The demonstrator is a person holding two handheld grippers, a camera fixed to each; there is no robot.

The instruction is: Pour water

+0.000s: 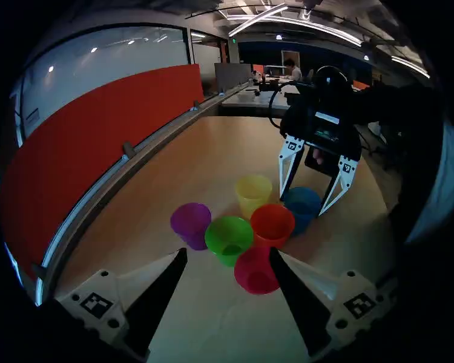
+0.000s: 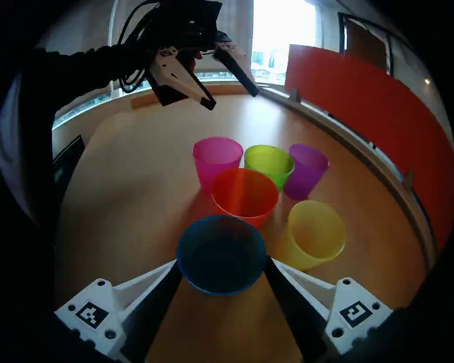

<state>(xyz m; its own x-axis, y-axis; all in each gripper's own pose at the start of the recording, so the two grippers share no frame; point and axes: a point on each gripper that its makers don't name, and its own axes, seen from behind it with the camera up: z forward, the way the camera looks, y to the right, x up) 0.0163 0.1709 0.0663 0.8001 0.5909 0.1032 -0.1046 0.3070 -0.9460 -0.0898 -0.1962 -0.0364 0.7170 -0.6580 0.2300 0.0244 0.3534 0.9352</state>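
The right gripper has its fingers spread wide, astride the blue cup. The rim is close to both, but I cannot tell whether it touches. The left gripper is equally open, holds nothing, and hovers short of the pink cup.

Close evenly below the blue rim, and only lightly, since thin plastic likely buckles. Lift straight up, because the orange cup sits just beside it in the cluster on the table. The water level is unclear, so tip slowly.

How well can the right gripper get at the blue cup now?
Likely well, yes: the blue cup sits between the fingers of the open right gripper, nothing blocks it; the orange cup stands behind.
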